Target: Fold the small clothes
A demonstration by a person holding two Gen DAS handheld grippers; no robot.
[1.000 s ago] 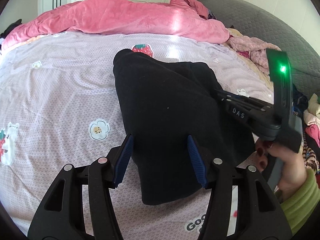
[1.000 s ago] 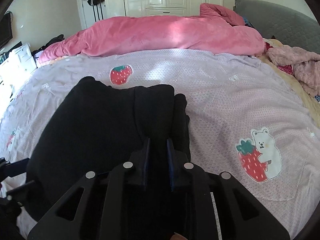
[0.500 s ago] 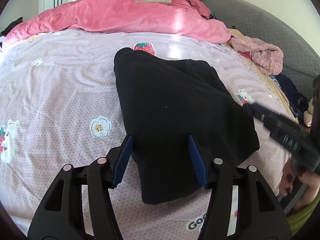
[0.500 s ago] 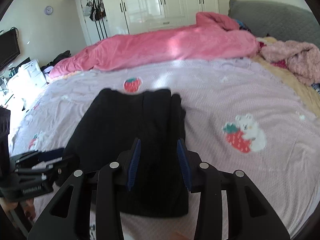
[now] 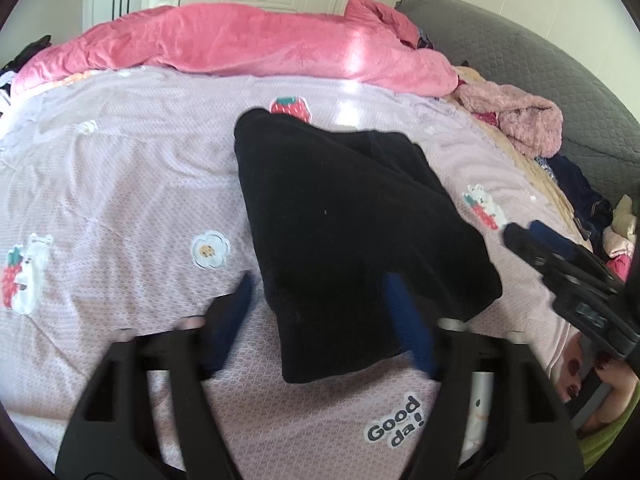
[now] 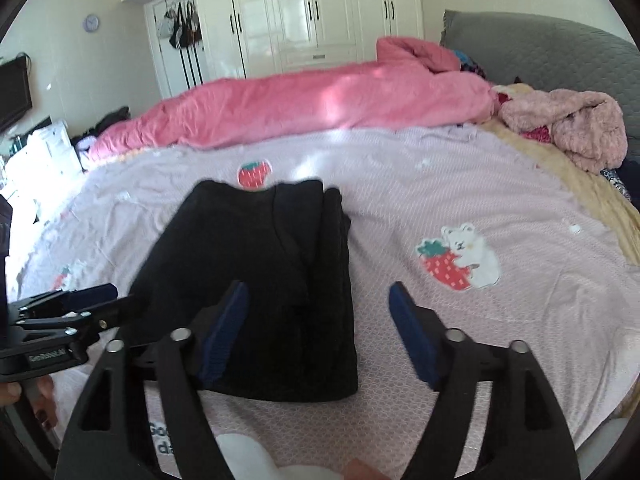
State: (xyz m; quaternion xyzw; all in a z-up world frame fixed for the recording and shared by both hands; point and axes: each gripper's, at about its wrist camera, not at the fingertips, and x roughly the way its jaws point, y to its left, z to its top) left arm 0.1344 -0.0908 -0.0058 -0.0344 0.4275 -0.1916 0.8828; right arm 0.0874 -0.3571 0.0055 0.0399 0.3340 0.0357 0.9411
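While the folded black garment (image 5: 352, 232) lies flat on the lilac printed bed sheet (image 5: 120, 200), the left gripper (image 5: 324, 320) hangs over its near end, its jaws having just spread wide and released. The right gripper (image 6: 318, 328), whose jaws have also just opened, holds nothing, the garment's right edge lying below the gap.

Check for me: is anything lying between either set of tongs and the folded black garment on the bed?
Nothing visible. The folded black fabric garment lies alone on the lilac printed bedsheet. The right tongs and the left tongs, both just opened and holding nothing, hover right at its near edge. The fuzzy pink garment heap sits far off.
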